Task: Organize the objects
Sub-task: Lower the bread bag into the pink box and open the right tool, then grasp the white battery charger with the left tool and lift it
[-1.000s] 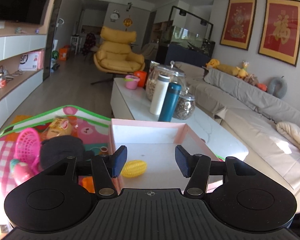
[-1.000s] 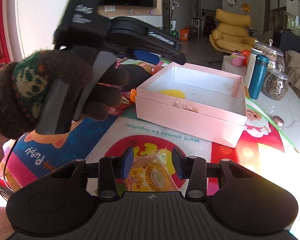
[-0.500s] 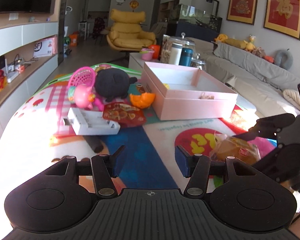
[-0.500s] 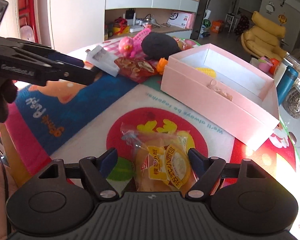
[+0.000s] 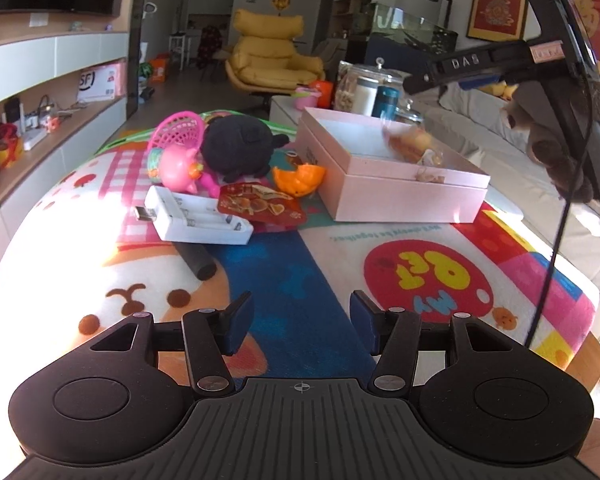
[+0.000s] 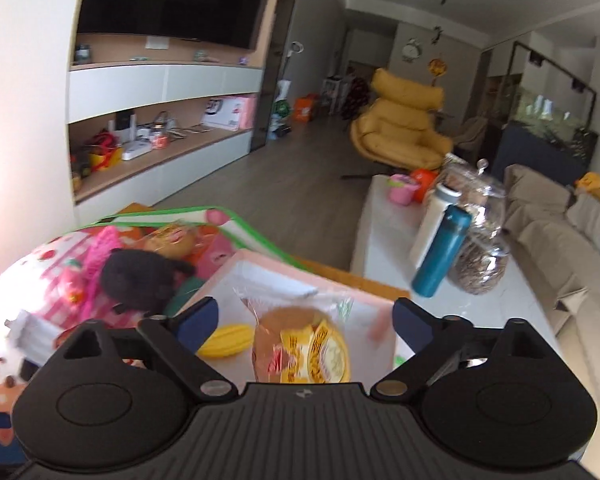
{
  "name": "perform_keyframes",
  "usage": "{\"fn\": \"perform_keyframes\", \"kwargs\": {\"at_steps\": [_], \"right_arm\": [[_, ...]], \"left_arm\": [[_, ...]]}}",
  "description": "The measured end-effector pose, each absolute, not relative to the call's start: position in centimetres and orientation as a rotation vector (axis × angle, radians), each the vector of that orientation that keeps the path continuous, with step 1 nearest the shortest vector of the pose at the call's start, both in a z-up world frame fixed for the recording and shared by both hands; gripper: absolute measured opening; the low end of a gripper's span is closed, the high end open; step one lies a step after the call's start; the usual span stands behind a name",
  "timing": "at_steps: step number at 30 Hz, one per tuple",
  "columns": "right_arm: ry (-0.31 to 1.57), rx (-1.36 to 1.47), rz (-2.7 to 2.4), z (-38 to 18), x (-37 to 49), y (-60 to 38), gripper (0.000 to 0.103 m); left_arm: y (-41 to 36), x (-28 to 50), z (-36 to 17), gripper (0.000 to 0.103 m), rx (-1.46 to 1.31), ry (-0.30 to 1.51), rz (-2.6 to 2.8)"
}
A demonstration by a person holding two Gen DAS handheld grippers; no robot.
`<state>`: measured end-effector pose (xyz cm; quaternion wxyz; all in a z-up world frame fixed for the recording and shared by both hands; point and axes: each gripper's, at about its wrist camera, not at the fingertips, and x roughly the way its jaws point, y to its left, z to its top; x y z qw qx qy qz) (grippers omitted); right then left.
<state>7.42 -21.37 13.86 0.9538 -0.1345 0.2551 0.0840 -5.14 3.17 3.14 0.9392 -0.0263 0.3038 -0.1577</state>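
Observation:
The pink box (image 5: 396, 184) stands on the colourful mat (image 5: 300, 264). My right gripper (image 6: 305, 318) is wide open above the box (image 6: 260, 268). A wrapped bun packet (image 6: 300, 344) sits loose between its fingers, over the box next to a yellow corn toy (image 6: 228, 340). In the left wrist view the packet (image 5: 410, 146) is blurred inside the box, below the right gripper's body (image 5: 500, 64). My left gripper (image 5: 302, 322) is open and empty, low over the mat's near part.
Left of the box lie an orange toy (image 5: 298, 178), a red snack packet (image 5: 260, 204), a white battery charger (image 5: 198, 220), a black cylinder (image 5: 196, 260), a black plush (image 5: 236, 146) and a pink pig toy (image 5: 178, 164). Bottles and jars (image 6: 452, 248) stand behind the box.
My right gripper carried the bun packet from the mat up over the pink box and opened wide. My left gripper pulled back from the box and stays low over the mat.

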Motion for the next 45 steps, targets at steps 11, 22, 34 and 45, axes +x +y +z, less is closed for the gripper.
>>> {"fn": "perform_keyframes", "kwargs": {"at_steps": [11,22,34,45], "right_arm": [[0.611,-0.317,0.556,4.7,-0.9,-14.1,0.103],[0.749,-0.191,0.588,2.0,0.0,-14.7,0.103],[0.749,-0.157,0.592,2.2,0.1,-15.0,0.103],[0.753,-0.198,0.576,1.9,0.1,-14.3,0.103]], "left_arm": [[7.2,1.4,6.5,0.058,0.124,0.499,-0.22],[9.4,5.9,5.1,0.057,-0.003,0.705,-0.402],[1.0,2.3,3.2,0.058,0.424,0.706,-0.415],[0.1,4.0,2.3,0.053,0.381,0.736,-0.358]]}}
